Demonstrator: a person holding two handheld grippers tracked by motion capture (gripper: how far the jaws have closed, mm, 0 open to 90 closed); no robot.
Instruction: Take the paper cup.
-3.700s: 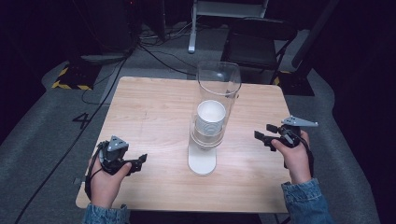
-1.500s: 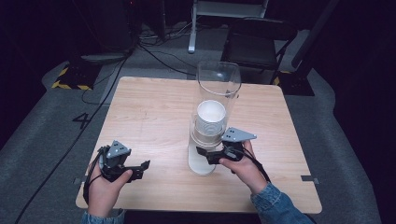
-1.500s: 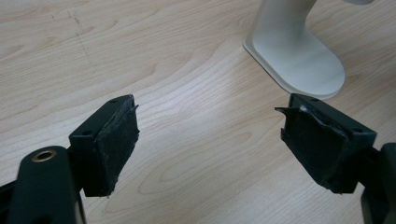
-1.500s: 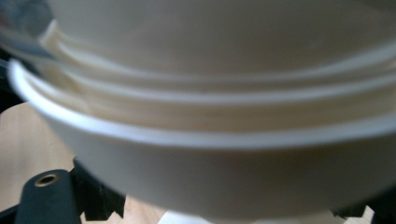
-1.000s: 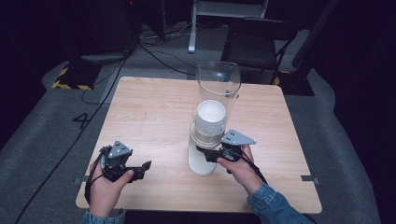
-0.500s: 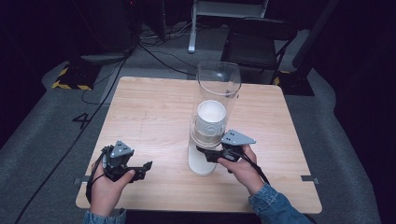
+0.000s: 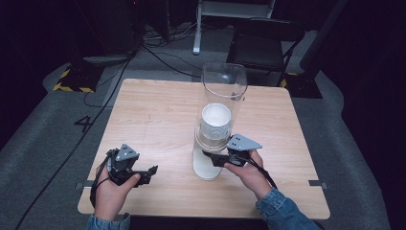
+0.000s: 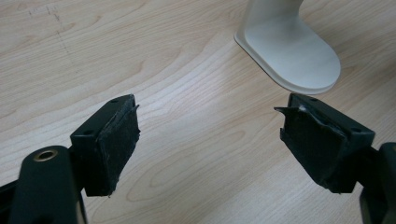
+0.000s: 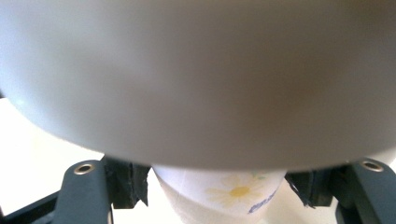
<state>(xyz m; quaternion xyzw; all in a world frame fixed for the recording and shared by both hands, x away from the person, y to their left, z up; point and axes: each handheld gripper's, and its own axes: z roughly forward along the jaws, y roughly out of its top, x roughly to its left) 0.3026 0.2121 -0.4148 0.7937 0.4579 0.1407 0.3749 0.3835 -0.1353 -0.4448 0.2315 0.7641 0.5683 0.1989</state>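
A cup dispenser stands mid-table: a clear tube (image 7: 224,91) holding a stack of white cups (image 7: 215,125) above a white foot (image 7: 205,167). My right gripper (image 7: 213,159) reaches under the tube from the right. In the right gripper view a paper cup (image 9: 219,191) with a daisy print hangs below the dispenser's grey underside (image 9: 196,79). The jaws have just been closing, and the pads (image 9: 130,184) press on both sides of the cup. My left gripper (image 7: 152,172) rests at the table's front left, jaws wide apart over bare wood (image 8: 210,135). The white foot (image 8: 294,56) lies ahead of it.
The wooden table (image 7: 158,110) ends close behind both hands. A black folding chair (image 7: 265,48) and cables on the floor (image 7: 158,48) lie beyond the far edge.
My right gripper has come in from the table's right side to the dispenser's underside and has stayed there since. The left hand has hardly shifted.
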